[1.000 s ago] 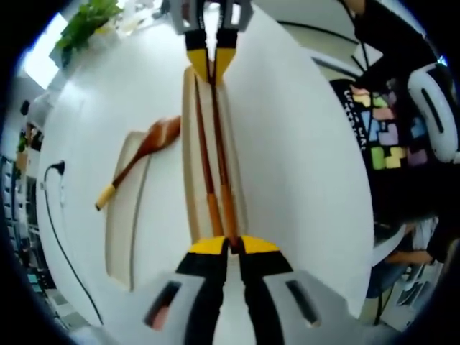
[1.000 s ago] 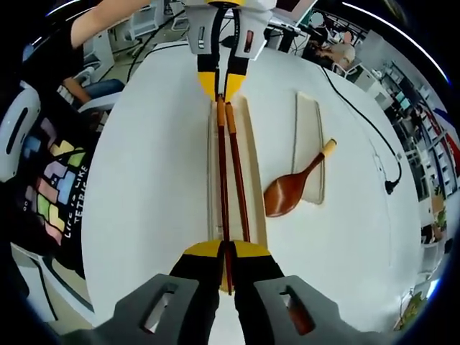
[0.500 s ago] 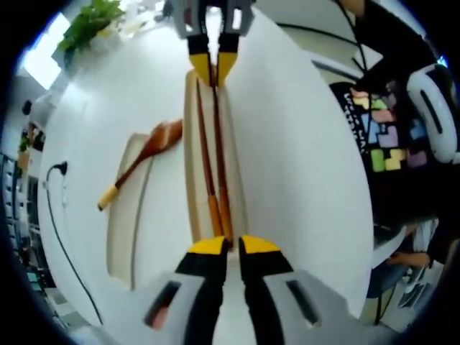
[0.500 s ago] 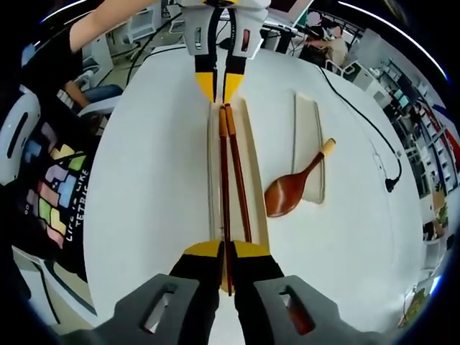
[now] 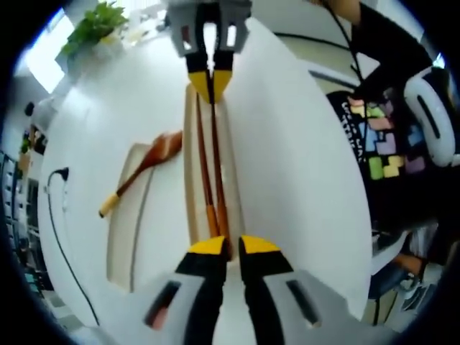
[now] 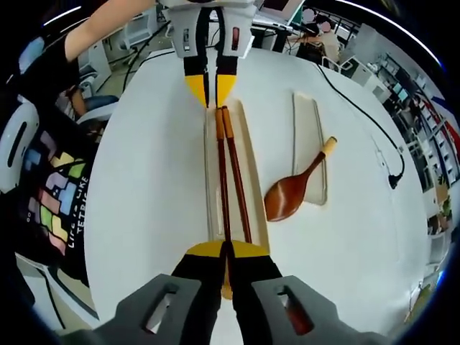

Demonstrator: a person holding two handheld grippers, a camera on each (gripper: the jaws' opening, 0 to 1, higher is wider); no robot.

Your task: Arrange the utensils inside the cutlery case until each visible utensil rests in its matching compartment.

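White round table (image 6: 144, 187) in an office-type room: potted plant (image 5: 97, 20) at the far edge, black cable (image 5: 54, 208) trailing across the top. Chopsticks (image 6: 228, 180) lie lengthwise in the narrow tray (image 6: 248, 154). Wooden spoon (image 6: 291, 190) rests diagonally across the second tray (image 6: 307, 115). Left gripper (image 5: 224, 248) jaws narrow, a slit apart, gripping nothing. Right gripper (image 6: 225, 251) pinches the chopstick tips.

Dark brown chopsticks (image 6: 228, 180) and spoon (image 6: 287, 195), cream case (image 6: 308, 122), white table (image 6: 151, 165), yellow-tipped fingers (image 6: 205, 251).
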